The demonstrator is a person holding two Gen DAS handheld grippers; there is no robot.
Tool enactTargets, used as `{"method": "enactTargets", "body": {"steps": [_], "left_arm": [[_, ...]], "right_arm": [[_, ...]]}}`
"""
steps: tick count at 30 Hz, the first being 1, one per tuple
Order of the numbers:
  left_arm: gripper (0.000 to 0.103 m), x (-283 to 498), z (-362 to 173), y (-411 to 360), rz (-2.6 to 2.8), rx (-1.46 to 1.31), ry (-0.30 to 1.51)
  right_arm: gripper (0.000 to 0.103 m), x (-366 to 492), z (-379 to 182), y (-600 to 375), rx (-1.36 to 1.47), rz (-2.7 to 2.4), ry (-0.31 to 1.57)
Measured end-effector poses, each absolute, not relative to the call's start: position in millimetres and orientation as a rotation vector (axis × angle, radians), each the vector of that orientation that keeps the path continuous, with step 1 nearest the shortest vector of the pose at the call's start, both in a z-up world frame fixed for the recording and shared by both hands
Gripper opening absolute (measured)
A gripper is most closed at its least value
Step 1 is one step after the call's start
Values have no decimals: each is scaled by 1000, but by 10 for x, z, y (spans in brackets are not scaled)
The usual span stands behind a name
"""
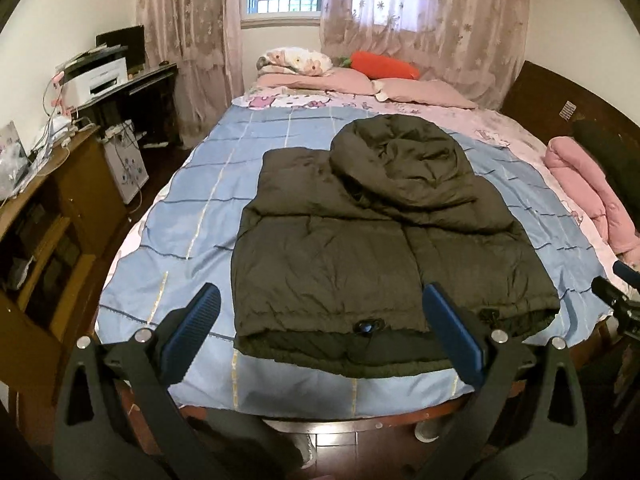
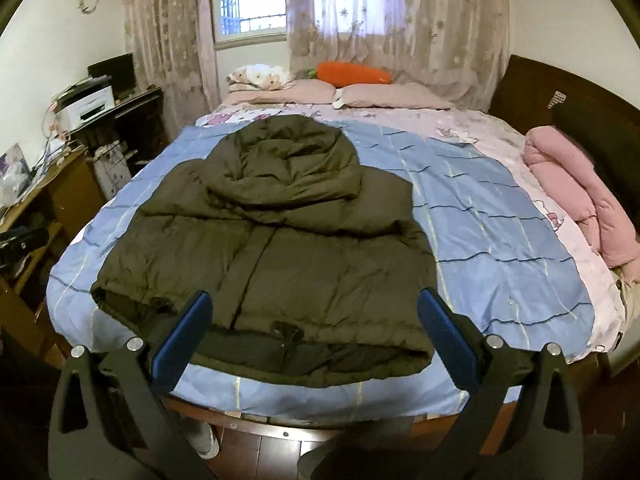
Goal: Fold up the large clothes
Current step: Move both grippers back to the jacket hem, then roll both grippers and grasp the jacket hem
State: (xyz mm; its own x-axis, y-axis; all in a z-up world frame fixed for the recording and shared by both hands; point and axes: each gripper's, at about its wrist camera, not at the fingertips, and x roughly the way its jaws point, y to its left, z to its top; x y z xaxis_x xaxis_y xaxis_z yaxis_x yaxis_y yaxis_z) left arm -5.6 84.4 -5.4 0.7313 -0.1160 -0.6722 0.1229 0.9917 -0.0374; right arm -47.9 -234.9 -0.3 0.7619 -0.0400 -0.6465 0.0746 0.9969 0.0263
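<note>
A dark olive hooded puffer jacket (image 1: 360, 236) lies flat on the bed's blue checked sheet (image 1: 192, 208), hood away from me, hem near the foot edge, sleeves folded in. It also shows in the right wrist view (image 2: 280, 240). My left gripper (image 1: 320, 312) is open and empty, held above the hem with the jacket between its blue pads. My right gripper (image 2: 312, 316) is open and empty, above the hem near the zipper's cord toggle (image 2: 286, 332). Part of the right gripper shows at the far right of the left wrist view (image 1: 616, 300).
Pink pillows (image 1: 360, 80) and an orange carrot cushion (image 1: 384, 65) lie at the head. A rolled pink quilt (image 1: 588, 196) lies on the right by the dark headboard (image 1: 560, 104). A wooden cabinet (image 1: 52, 220) and a desk with a printer (image 1: 100, 76) stand left.
</note>
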Motion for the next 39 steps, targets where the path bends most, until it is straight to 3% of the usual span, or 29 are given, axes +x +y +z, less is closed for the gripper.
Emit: {"method": "enactTargets", "body": {"steps": [23, 33, 39], "left_arm": [[101, -22, -121, 772, -151, -7, 768], [101, 231, -783, 1287, -353, -641, 1132], [101, 246, -1013, 1398, -357, -780, 1174]], "right_arm": [[102, -413, -55, -2437, 131, -24, 749], [102, -319, -465, -3013, 701, 71, 913], [102, -340, -725, -3214, 880, 83, 950]]}}
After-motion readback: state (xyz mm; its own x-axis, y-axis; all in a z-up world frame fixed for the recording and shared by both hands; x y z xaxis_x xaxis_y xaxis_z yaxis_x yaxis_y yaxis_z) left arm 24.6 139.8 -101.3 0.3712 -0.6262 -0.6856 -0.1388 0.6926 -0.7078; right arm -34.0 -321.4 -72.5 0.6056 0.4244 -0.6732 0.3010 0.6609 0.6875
